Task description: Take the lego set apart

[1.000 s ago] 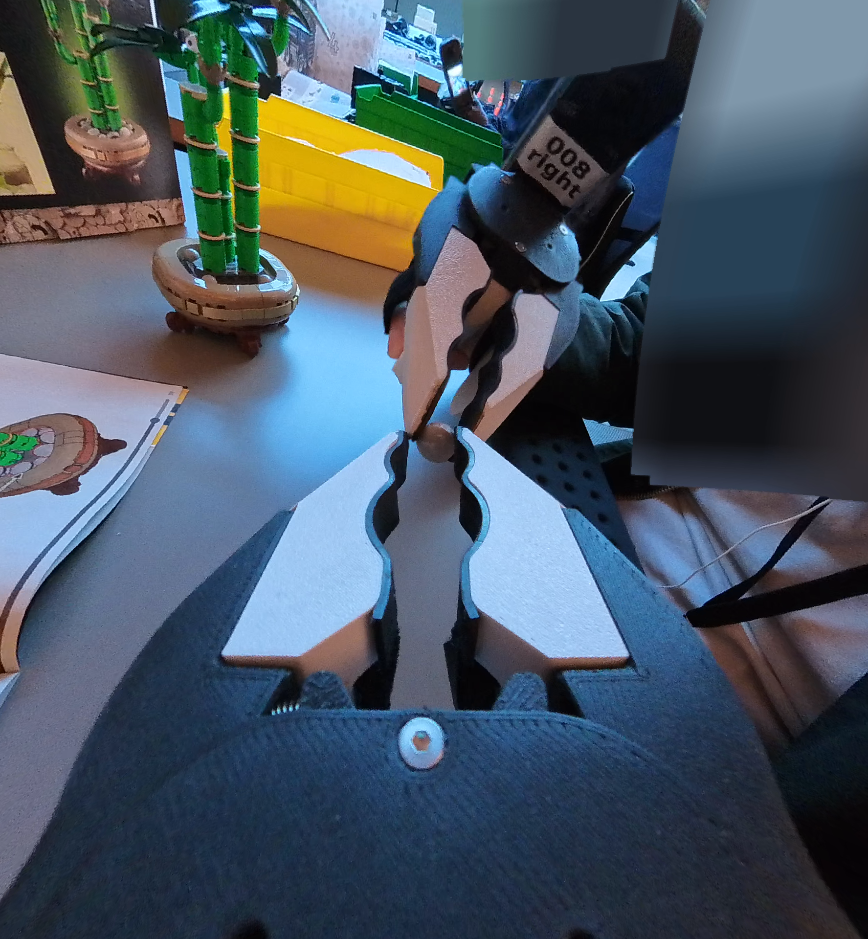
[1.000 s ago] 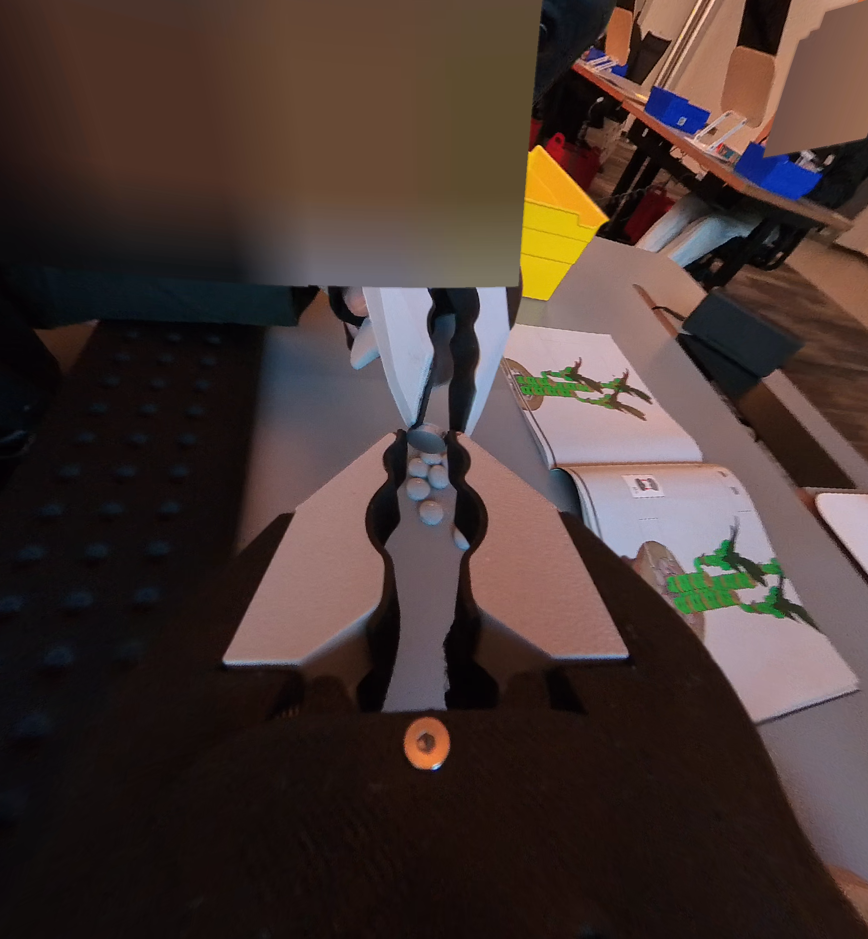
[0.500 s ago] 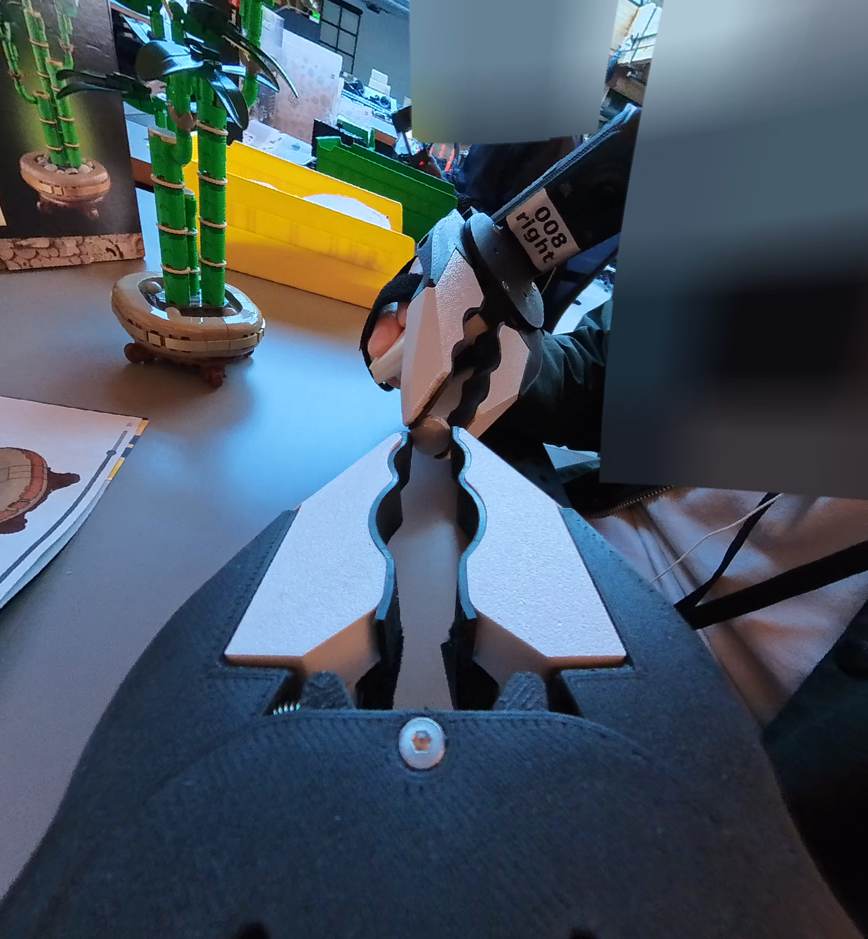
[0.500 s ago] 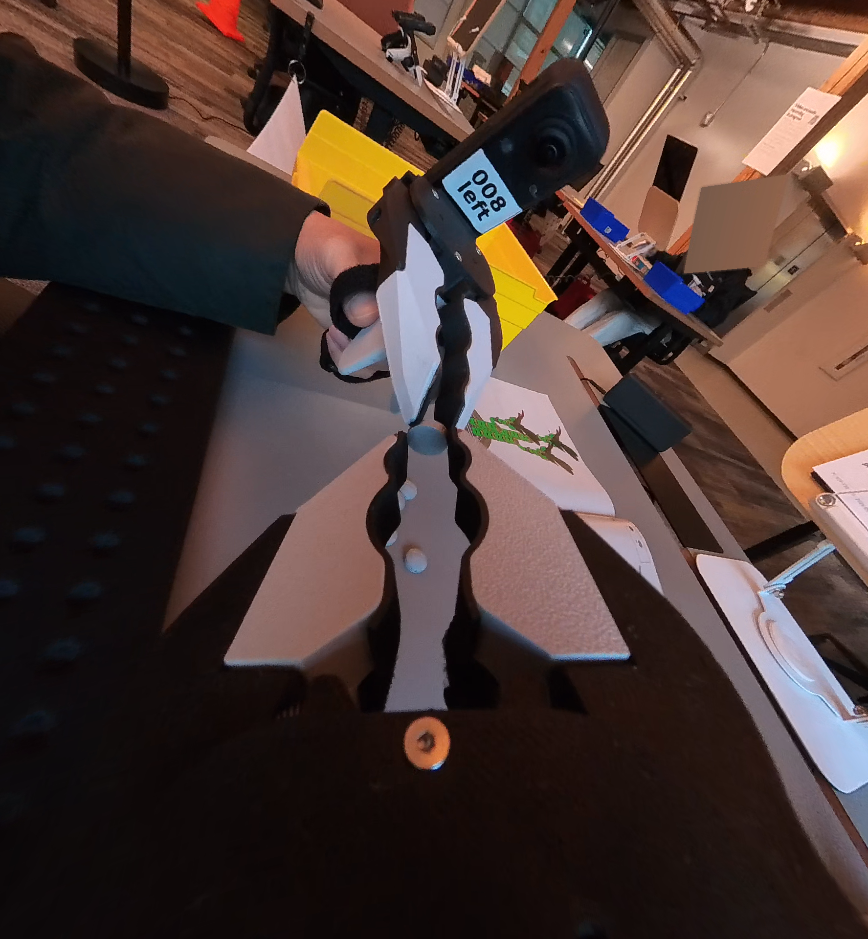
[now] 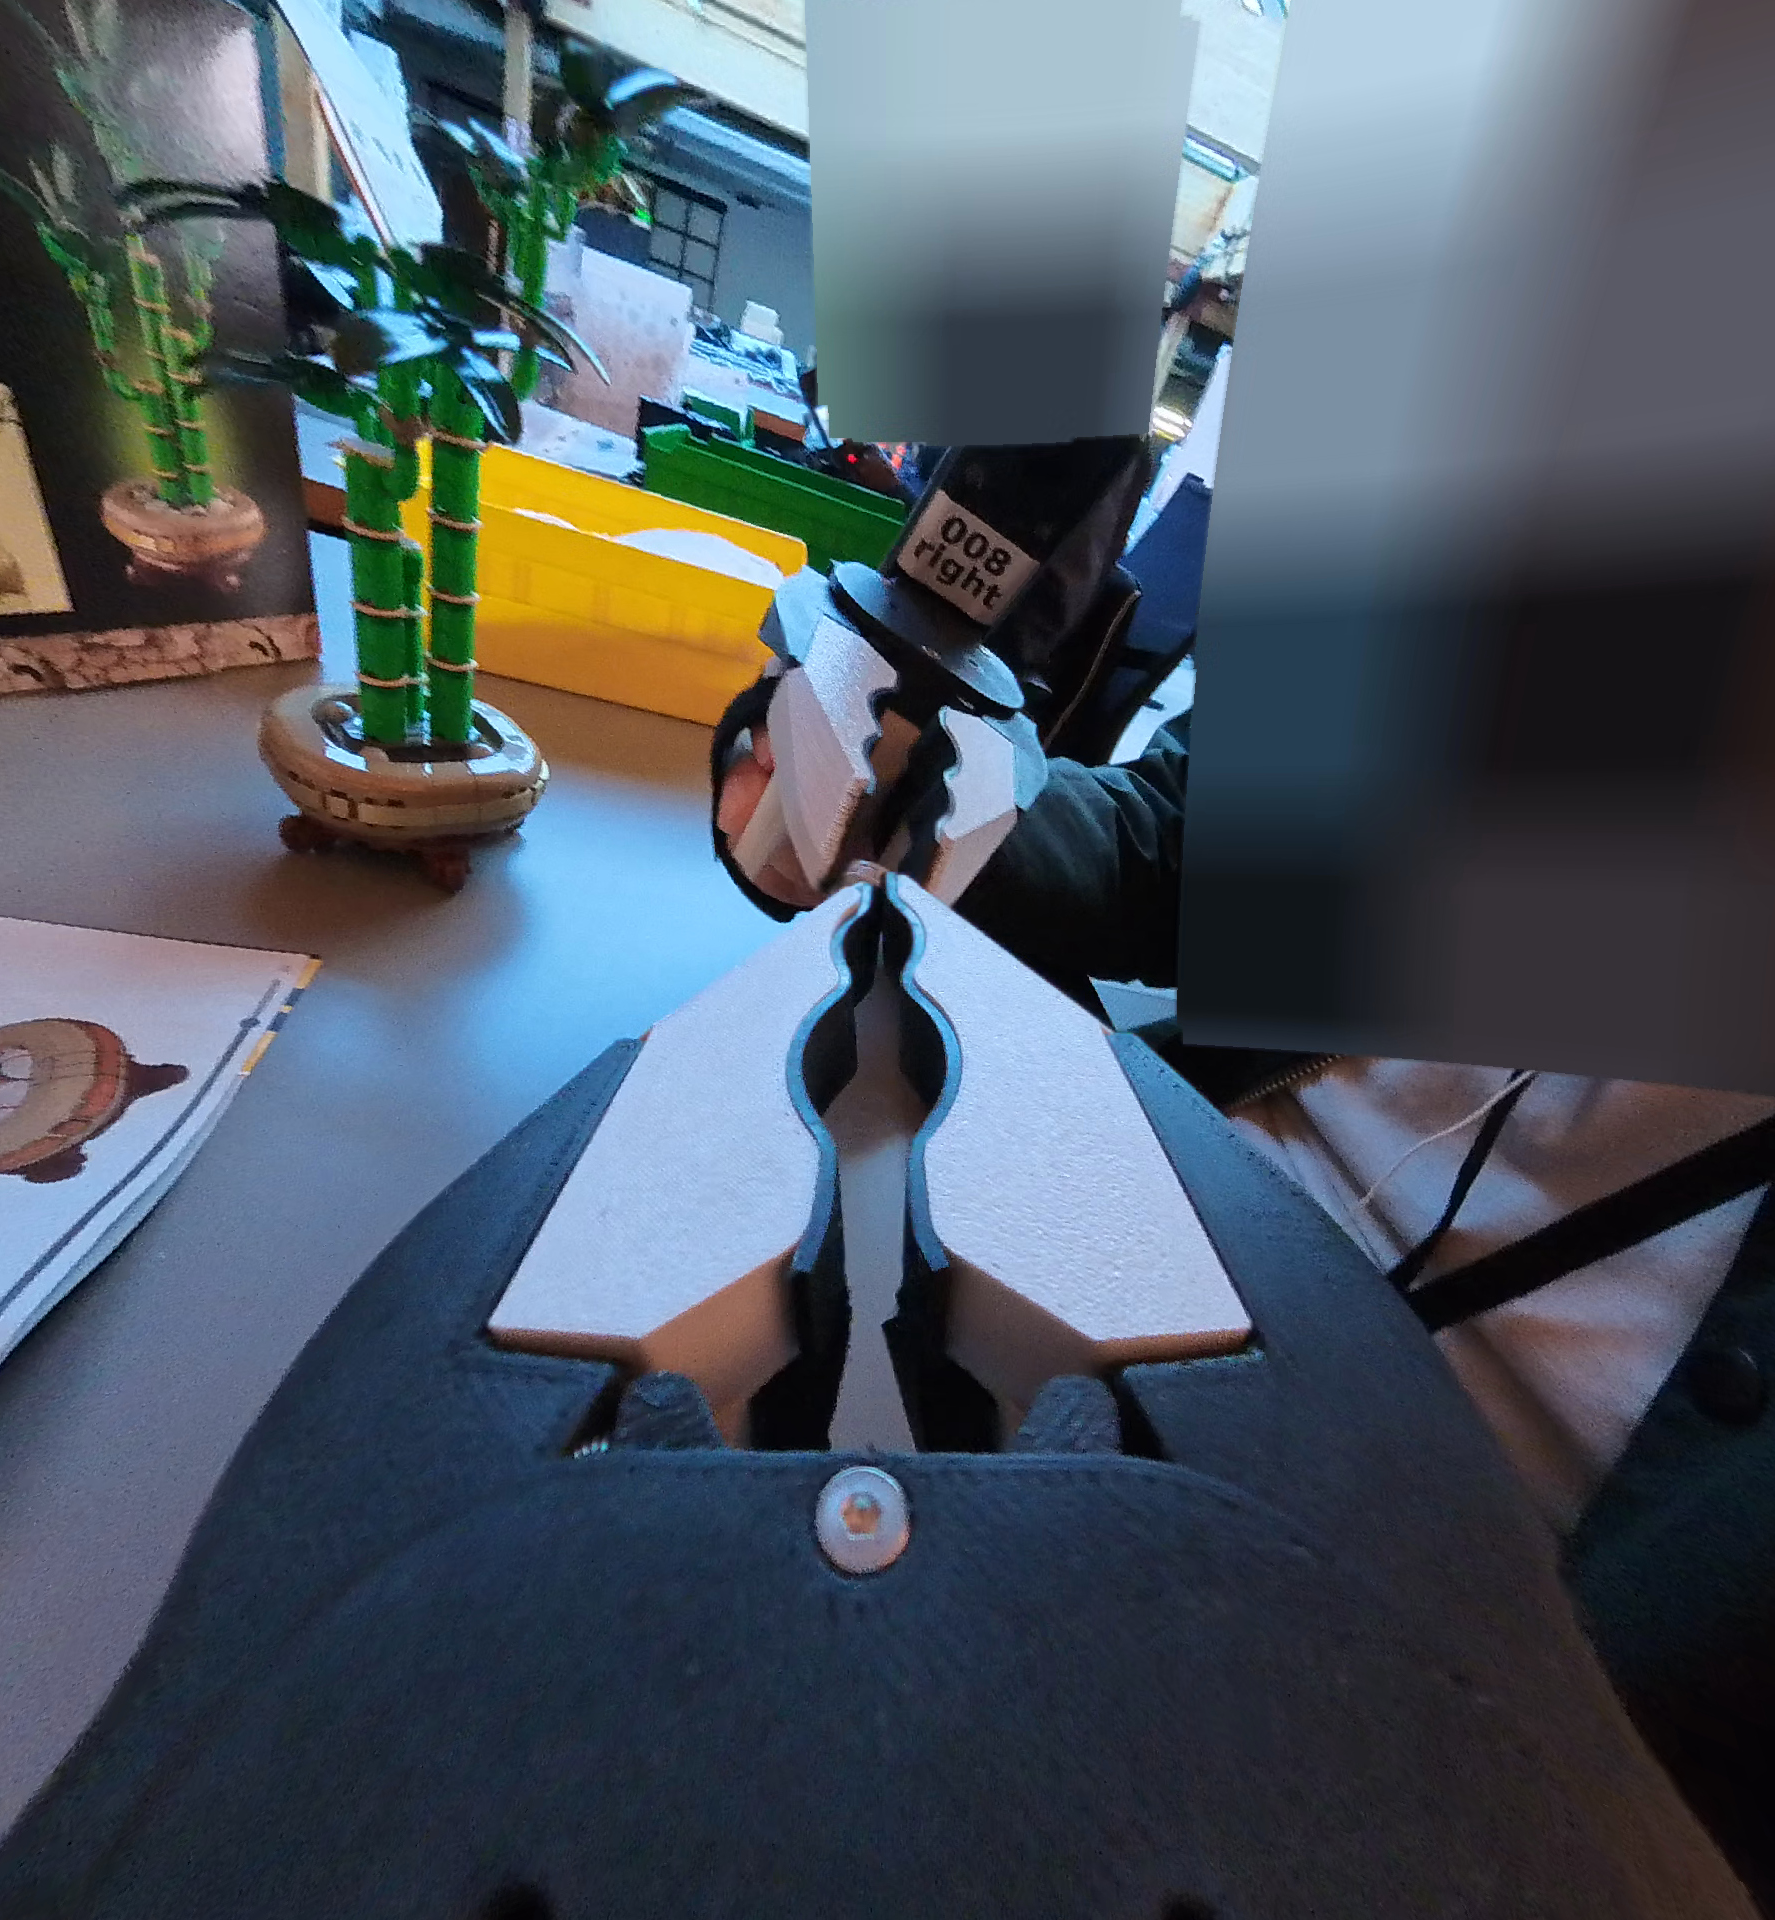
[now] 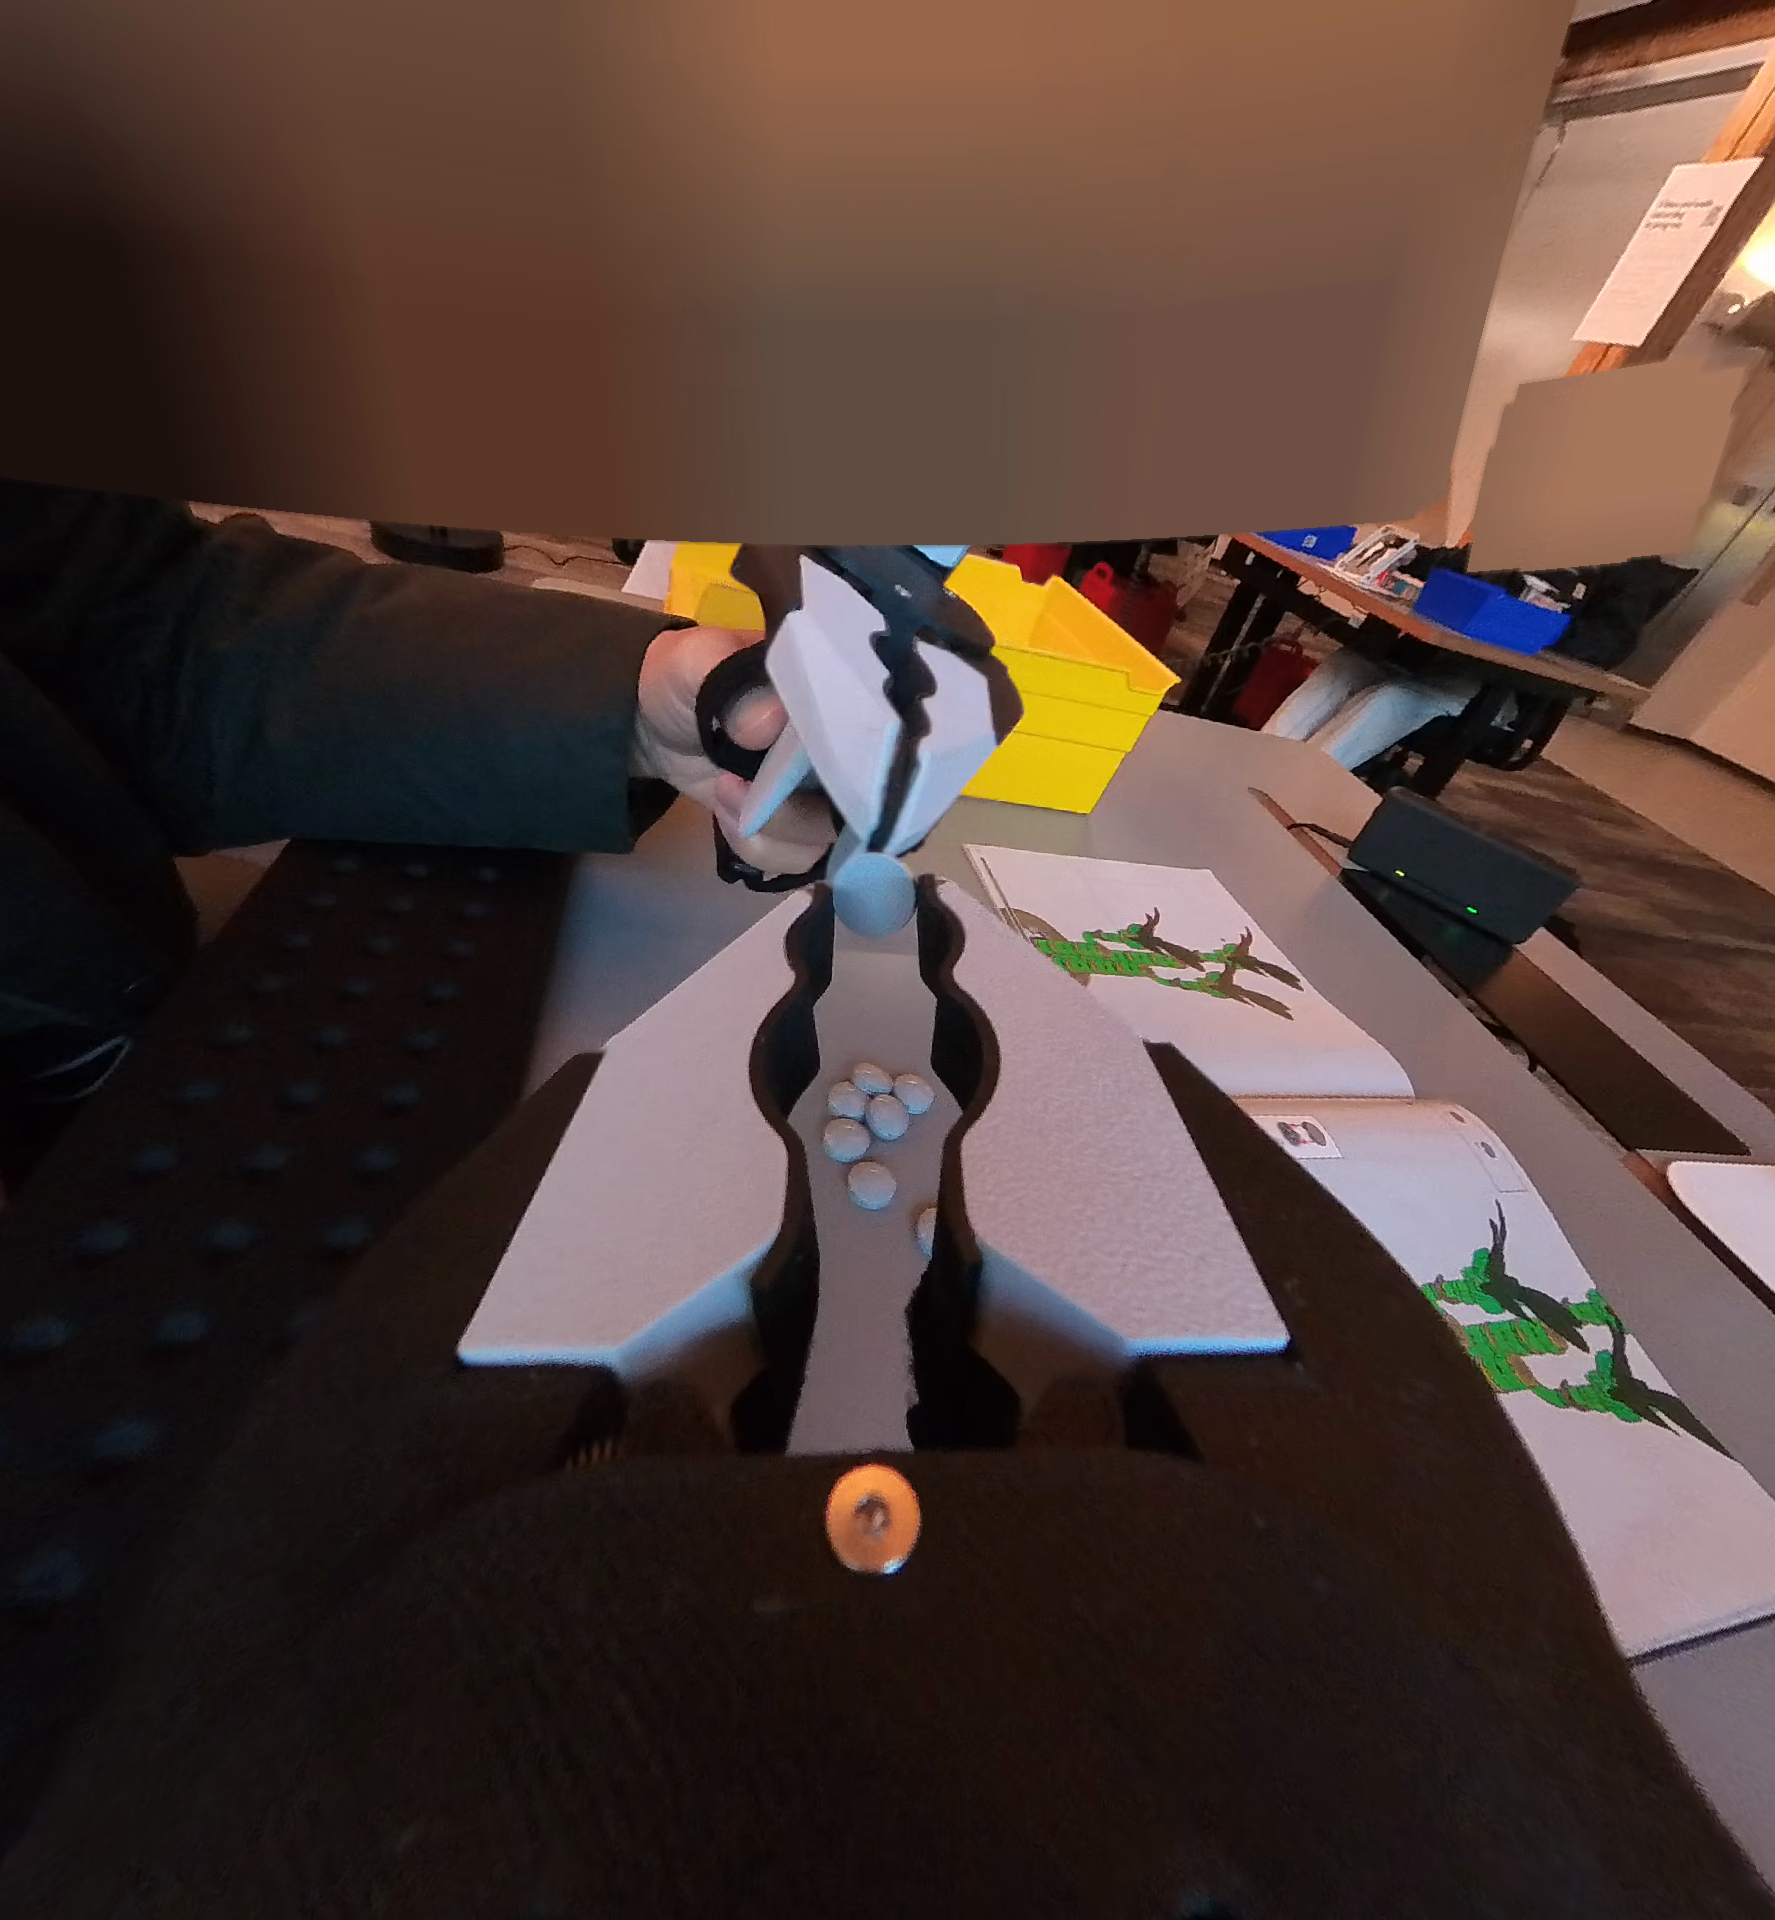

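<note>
A small grey round lego piece (image 6: 872, 899) sits between the fingertips of my right gripper (image 6: 875, 896), which is shut on it above the table. My left gripper (image 5: 878, 894) is closed to a narrow slit. Its tips meet the right gripper's tips (image 5: 878, 857) at the piece, of which only a sliver (image 5: 867, 871) shows there. In the right wrist view the left gripper (image 6: 875, 844) comes down onto the piece's top edge. Several loose grey pebble pieces (image 6: 872, 1122) lie on the table. The green lego bamboo in its tan pot (image 5: 400, 769) stands at the back left.
An open instruction booklet (image 5: 52, 1091) lies on the grey table (image 5: 550, 935), also in the right wrist view (image 6: 1174, 966). The set's box (image 5: 83, 468), a yellow bin (image 5: 613, 613) and a green bin (image 5: 758, 499) stand behind. A black device (image 6: 1454, 883) sits at the far right edge. Only a small space, under 4 cm, lies between the two pairs of fingers.
My left gripper's fingers have closed from a piece-wide gap to a slit. The right gripper keeps its hold on the grey piece. Both hands have shifted and tilted slightly.
</note>
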Available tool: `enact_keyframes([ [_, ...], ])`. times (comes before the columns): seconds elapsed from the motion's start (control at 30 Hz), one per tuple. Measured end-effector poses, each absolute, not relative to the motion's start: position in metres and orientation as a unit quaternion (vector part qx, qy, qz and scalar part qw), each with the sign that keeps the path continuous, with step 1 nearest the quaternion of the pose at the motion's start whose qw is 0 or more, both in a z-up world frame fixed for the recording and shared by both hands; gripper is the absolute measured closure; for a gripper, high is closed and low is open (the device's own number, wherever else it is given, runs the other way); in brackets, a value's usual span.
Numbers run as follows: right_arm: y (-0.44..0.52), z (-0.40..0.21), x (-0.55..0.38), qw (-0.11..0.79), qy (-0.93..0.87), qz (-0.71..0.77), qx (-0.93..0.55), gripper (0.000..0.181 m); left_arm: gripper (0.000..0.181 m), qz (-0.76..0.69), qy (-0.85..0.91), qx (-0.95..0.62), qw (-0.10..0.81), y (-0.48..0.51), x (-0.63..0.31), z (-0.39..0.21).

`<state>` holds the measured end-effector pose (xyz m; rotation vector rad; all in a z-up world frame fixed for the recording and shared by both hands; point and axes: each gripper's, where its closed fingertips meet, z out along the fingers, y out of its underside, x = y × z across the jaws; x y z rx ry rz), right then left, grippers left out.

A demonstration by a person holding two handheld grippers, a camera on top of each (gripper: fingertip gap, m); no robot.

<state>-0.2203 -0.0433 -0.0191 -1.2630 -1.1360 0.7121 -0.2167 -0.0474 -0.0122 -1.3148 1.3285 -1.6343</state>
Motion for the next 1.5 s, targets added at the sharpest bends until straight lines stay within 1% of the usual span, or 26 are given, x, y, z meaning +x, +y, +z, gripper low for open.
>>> enact_keyframes([
  [0.07,-0.046,-0.017,-0.222,0.611,-0.495,0.304,-0.537,0.167,0.181,-0.624,0.492,-0.508,0.332,-0.041,-0.217,-0.012],
  [0.13,-0.046,-0.016,-0.222,0.624,-0.501,0.283,-0.529,0.166,0.161,-0.651,0.466,-0.507,0.318,-0.04,-0.217,-0.006],
  [0.17,-0.047,-0.013,-0.222,0.636,-0.505,0.272,-0.517,0.166,0.157,-0.674,0.452,-0.501,0.299,-0.043,-0.218,-0.002],
  [0.27,-0.055,-0.001,-0.221,0.676,-0.517,0.244,-0.465,0.166,0.154,-0.725,0.427,-0.487,0.236,-0.051,-0.218,0.004],
  [0.37,-0.06,0.002,-0.222,0.698,-0.531,0.216,-0.431,0.167,0.156,-0.738,0.427,-0.477,0.213,-0.058,-0.215,0.005],
  [0.47,-0.06,0.001,-0.224,0.701,-0.534,0.206,-0.425,0.167,0.159,-0.721,0.455,-0.475,0.219,-0.067,-0.212,0.0],
  [0.53,-0.06,0.001,-0.225,0.701,-0.537,0.204,-0.422,0.167,0.167,-0.712,0.465,-0.476,0.224,-0.07,-0.211,-0.001],
  [0.7,-0.057,0.001,-0.225,0.71,-0.527,0.191,-0.426,0.166,0.168,-0.686,0.481,-0.477,0.266,-0.066,-0.211,-0.001],
  [0.77,-0.051,0.0,-0.222,0.703,-0.516,0.203,-0.445,0.162,0.168,-0.652,0.494,-0.488,0.305,-0.059,-0.211,-0.005],
  [0.83,-0.04,-0.001,-0.215,0.682,-0.48,0.242,-0.495,0.155,0.168,-0.598,0.516,-0.497,0.36,-0.05,-0.212,-0.009],
  [0.87,-0.037,-0.002,-0.212,0.658,-0.454,0.288,-0.528,0.155,0.168,-0.571,0.528,-0.495,0.387,-0.047,-0.213,-0.01],
  [0.97,-0.029,0.009,-0.201,0.564,-0.333,0.485,-0.58,0.153,0.167,-0.513,0.558,-0.482,0.439,-0.046,-0.213,-0.012],
  [1.0,-0.026,0.006,-0.199,0.521,-0.296,0.539,-0.592,0.153,0.167,-0.499,0.565,-0.477,0.451,-0.046,-0.213,-0.013],
  [1.03,-0.024,0.003,-0.199,0.477,-0.27,0.585,-0.598,0.146,0.167,-0.488,0.572,-0.47,0.461,-0.047,-0.213,-0.014],
  [1.07,-0.025,0.001,-0.201,0.44,-0.25,0.624,-0.595,0.145,0.167,-0.477,0.579,-0.465,0.47,-0.047,-0.212,-0.015],
  [1.17,-0.032,-0.013,-0.216,0.373,-0.244,0.654,-0.611,0.146,0.167,-0.449,0.588,-0.45,0.499,-0.048,-0.21,-0.014],
  [1.23,-0.04,-0.016,-0.224,0.359,-0.26,0.657,-0.61,0.15,0.167,-0.437,0.596,-0.436,0.514,-0.051,-0.211,-0.012],
  [1.27,-0.043,-0.013,-0.225,0.36,-0.265,0.661,-0.602,0.156,0.168,-0.431,0.599,-0.43,0.52,-0.052,-0.211,-0.012],
  [1.4,-0.043,-0.012,-0.224,0.404,-0.294,0.616,-0.609,0.162,0.167,-0.41,0.606,-0.411,0.544,-0.053,-0.212,-0.011],
  [1.5,-0.046,-0.01,-0.225,0.398,-0.296,0.623,-0.604,0.163,0.167,-0.4,0.608,-0.396,0.56,-0.055,-0.212,-0.009],
])
